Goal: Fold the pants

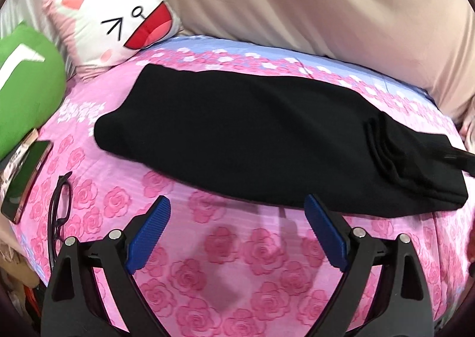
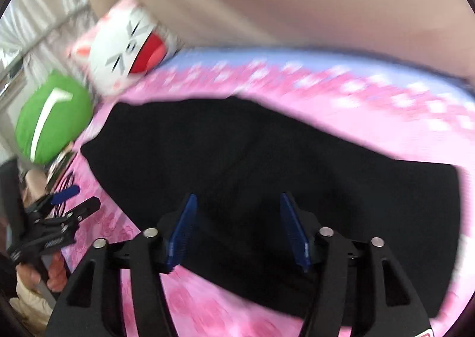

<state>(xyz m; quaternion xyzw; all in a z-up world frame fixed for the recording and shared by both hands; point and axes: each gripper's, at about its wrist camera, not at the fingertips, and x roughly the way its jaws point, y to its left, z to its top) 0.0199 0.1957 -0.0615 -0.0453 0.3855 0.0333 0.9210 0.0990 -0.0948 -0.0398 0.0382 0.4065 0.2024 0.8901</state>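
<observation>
Left tool point(image 1: 237, 212) was held spread wide and empty above the bed's point(image 1: 207, 262) near edge, the black pants point(image 1: 252, 141) lying just beyond, already folded narrow across the middle. Soft, limp cloth was judged best pinched at an end. Right tool point(image 2: 237, 212), also wide and empty, was seen hovering over the pants point(image 2: 267, 165), though blurred.

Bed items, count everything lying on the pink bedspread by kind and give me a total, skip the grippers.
Pants: 1, black, folded
Pillows: 2, a cat-face one and a green one
Phone: 1
Glasses: 1
Total: 5
</observation>
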